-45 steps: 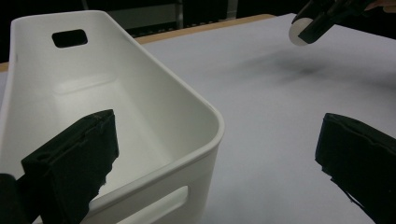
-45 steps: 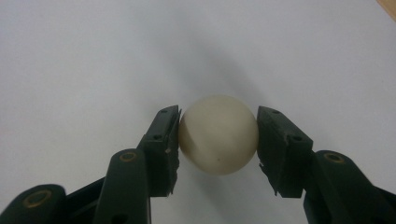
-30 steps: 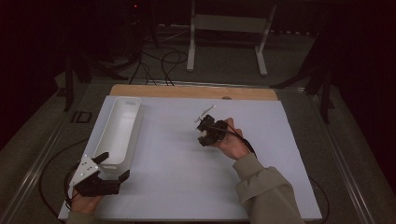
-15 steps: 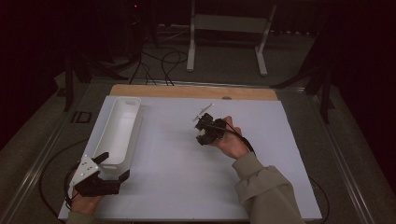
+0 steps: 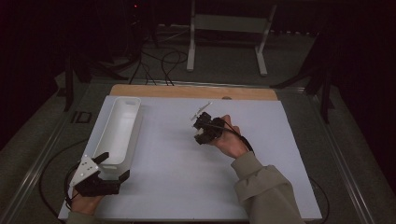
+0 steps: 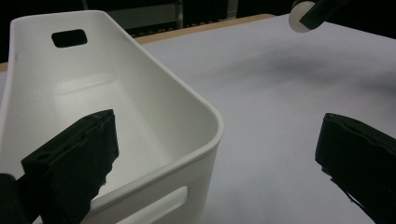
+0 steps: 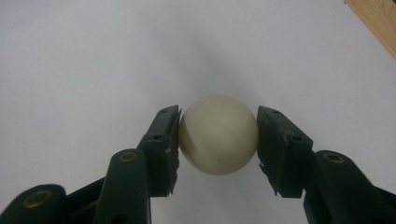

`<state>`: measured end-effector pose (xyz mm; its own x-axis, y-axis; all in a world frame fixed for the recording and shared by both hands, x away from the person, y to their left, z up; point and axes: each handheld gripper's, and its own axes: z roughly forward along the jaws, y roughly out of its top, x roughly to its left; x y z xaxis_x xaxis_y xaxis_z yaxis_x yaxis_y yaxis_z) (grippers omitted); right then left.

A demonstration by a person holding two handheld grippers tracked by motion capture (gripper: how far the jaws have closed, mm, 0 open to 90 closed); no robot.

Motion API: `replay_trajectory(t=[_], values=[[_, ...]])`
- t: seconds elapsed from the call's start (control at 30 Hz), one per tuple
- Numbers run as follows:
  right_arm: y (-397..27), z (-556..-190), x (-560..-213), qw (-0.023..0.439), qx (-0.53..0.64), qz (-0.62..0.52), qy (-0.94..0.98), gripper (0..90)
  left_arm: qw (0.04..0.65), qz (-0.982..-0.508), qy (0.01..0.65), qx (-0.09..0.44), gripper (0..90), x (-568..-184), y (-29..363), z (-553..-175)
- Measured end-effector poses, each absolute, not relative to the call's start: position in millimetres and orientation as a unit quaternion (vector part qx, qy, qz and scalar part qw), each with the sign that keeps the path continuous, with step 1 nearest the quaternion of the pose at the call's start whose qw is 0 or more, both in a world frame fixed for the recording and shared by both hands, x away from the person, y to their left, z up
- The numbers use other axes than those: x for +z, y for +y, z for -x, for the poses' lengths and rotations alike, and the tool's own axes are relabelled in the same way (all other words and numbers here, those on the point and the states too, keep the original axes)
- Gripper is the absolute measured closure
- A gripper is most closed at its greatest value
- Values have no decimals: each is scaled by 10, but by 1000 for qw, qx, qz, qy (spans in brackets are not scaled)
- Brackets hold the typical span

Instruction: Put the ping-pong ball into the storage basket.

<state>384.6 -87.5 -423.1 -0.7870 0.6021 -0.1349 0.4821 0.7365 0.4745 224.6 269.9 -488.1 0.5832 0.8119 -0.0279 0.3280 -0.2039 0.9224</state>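
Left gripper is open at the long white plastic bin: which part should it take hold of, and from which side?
Probably the near end wall of the white plastic bin, just above its handle slot. Come from the near end, one jaw inside, one outside: the left gripper already straddles that rim, and the wall is thin and upright.

The right hand-held gripper (image 5: 204,134) has edged slightly toward the person.

Cream-white ball (image 7: 218,134) above the white sheet (image 7: 93,60)

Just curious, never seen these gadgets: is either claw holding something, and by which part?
The right claw grips a white ball by its two opposite sides. The left claw stands open astride the white bin's near corner, gripping nothing.
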Motion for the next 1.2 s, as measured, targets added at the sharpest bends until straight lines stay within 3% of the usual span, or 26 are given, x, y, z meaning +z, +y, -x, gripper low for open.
replay_trajectory(t=[1.2], values=[[-740,-3821,-4122,141,216,-277,926,500,501,-737,386,240,1,-4880,2701,-2245]])
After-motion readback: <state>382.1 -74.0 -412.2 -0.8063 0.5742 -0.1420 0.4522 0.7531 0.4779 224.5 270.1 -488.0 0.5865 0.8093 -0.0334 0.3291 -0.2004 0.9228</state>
